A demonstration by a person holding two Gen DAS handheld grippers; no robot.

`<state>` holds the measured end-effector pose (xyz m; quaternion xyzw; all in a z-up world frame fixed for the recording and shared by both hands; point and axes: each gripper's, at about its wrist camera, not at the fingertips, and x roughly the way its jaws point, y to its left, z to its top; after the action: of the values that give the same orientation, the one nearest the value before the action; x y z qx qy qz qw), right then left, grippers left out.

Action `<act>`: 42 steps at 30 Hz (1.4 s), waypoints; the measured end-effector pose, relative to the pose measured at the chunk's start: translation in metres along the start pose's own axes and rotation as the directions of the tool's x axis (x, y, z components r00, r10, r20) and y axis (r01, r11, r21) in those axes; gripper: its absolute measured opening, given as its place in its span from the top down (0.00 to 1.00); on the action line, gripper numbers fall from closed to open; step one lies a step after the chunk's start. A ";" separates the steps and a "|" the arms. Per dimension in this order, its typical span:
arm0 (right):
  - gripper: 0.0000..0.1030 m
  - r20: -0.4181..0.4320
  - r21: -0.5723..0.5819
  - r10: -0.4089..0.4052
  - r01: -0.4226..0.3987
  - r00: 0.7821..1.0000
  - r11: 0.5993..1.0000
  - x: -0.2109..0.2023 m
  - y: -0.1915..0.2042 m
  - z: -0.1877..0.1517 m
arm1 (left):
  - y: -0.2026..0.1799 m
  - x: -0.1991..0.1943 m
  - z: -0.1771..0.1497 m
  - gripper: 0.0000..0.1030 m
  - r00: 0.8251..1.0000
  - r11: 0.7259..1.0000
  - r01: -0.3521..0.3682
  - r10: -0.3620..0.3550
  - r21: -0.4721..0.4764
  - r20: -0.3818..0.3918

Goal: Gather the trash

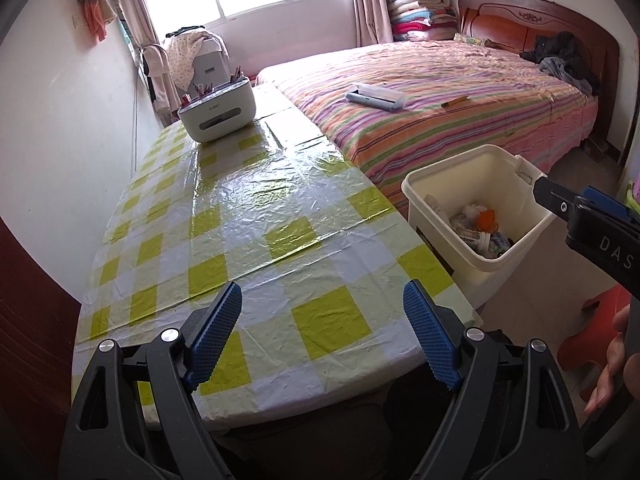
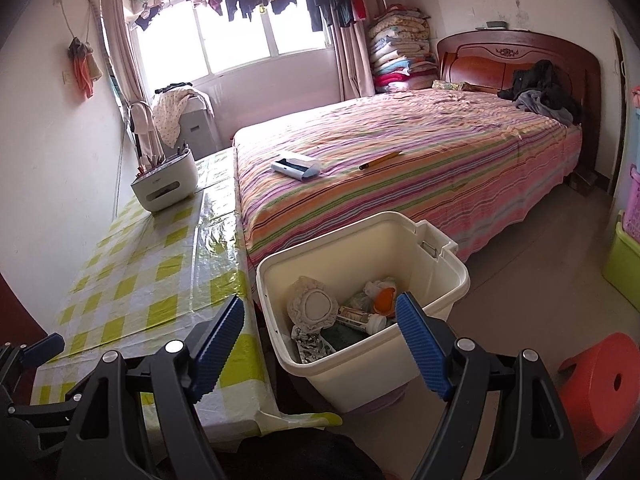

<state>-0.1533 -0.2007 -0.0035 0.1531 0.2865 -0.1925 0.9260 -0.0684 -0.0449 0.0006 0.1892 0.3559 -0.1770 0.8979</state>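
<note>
A cream trash bin [image 1: 440, 192] [image 2: 360, 376] stands on the floor between the table and the bed. Several pieces of trash [image 2: 344, 316] lie inside it: a round lace piece, a tube, crumpled foil, something orange. My left gripper [image 1: 324, 336] hangs open over the near end of the checked table [image 1: 256, 216] with nothing between its blue pads. My right gripper [image 2: 320, 344] is open too, above the bin's near rim, empty. In the left wrist view the right gripper [image 1: 576, 208] shows at the right edge beside the bin. The left gripper's tip [image 2: 44, 348] peeks in at the right wrist view's left edge.
A white box with pens [image 1: 218, 108] [image 2: 166, 186] sits at the table's far end. The striped bed [image 2: 400, 168] holds a white device [image 2: 296, 166] and a pencil [image 2: 380, 161]. An orange stool [image 2: 600, 384] stands on the floor at right. A hand [image 1: 612, 360] shows at the right.
</note>
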 end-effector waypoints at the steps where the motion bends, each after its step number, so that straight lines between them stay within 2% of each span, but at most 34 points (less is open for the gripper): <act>1: 0.26 -0.001 0.002 0.001 -0.001 1.000 1.000 0.001 -0.001 0.000 | -0.001 0.001 0.000 0.21 1.000 1.000 -0.004 0.004 0.005 0.000; 18: 0.26 -0.019 -0.029 0.005 -0.006 1.000 1.000 0.013 0.010 0.002 | 0.009 0.009 0.003 0.21 1.000 1.000 -0.016 0.016 -0.006 -0.007; 34: 0.26 -0.023 -0.083 -0.013 0.011 1.000 0.996 0.010 0.031 0.002 | 0.018 0.007 -0.005 0.21 0.999 1.000 0.030 -0.030 -0.004 -0.016; 42: 0.26 -0.031 -0.111 -0.002 -0.001 1.000 0.994 0.008 0.043 0.000 | 0.025 0.009 -0.011 0.21 0.999 1.000 0.024 -0.025 -0.017 -0.036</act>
<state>-0.1282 -0.1656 -0.0006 0.1042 0.3110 -0.1740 0.9285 -0.0575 -0.0202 -0.0073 0.1809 0.3759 -0.1815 0.8905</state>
